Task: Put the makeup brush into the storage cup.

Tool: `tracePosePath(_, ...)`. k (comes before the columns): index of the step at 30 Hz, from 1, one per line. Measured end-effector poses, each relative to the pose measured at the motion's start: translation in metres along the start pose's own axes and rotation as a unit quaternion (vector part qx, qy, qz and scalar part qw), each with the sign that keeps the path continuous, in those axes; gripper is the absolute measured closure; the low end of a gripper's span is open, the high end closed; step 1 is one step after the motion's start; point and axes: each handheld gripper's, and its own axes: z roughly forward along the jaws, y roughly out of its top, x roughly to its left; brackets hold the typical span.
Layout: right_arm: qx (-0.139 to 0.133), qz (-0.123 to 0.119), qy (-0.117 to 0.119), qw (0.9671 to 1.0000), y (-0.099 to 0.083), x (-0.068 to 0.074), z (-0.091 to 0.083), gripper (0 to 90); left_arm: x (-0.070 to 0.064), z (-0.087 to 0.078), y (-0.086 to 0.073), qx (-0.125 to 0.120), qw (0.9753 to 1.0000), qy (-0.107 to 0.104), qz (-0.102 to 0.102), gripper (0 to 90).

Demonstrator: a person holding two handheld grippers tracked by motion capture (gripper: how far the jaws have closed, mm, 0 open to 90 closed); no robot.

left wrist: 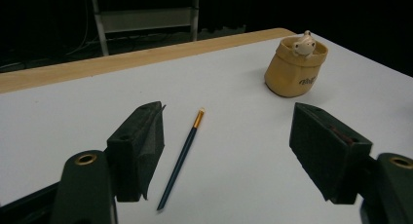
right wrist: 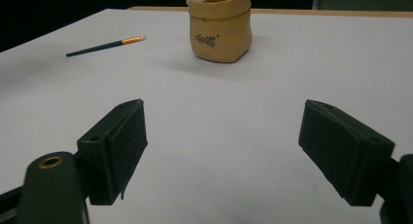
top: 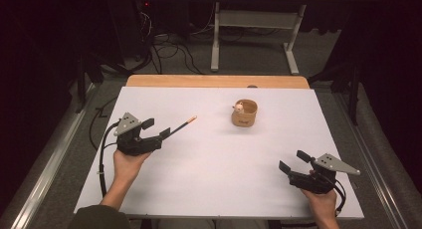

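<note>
We hold our left gripper [top: 156, 128] with jaws spread apart at the left of the white tabletop [top: 219, 179]; the pencil [top: 182, 125] lies flat between them, touching neither. Our right gripper [top: 293, 161], also spread and empty, rests near right. A tan pouch [top: 244, 113] stands farther back.

1. The right gripper [right wrist: 221, 156] has its jaws spread wide, low over the white bench [right wrist: 234, 117], with nothing between them
2. A tan pouch [right wrist: 220, 31] stands upright ahead, with dark lettering on its front
3. A dark pencil [right wrist: 104, 46] with an orange tip lies far left, well apart from the pouch
</note>
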Motion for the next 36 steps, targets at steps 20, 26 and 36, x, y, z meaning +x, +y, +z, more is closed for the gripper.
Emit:
tracePosePath(20, 0.0, -0.001, 0.004, 1.0, 0.001, 0.002, 0.0, 19.7, -0.005, 0.021, 0.021, 0.0, 1.0, -0.005, 0.008, 29.0)
tracePosePath(26, -0.004, 0.001, 0.005, 1.0, 0.001, 0.002, -0.001, 19.7, -0.008, 0.029, 0.028, 0.0, 0.9999, -0.007, 0.008, 29.0)
tracePosePath(36, -0.006, 0.002, 0.007, 1.0, 0.001, 0.001, -0.002, 19.7, -0.012, 0.042, 0.038, 0.007, 0.9998, -0.009, 0.014, 28.9)
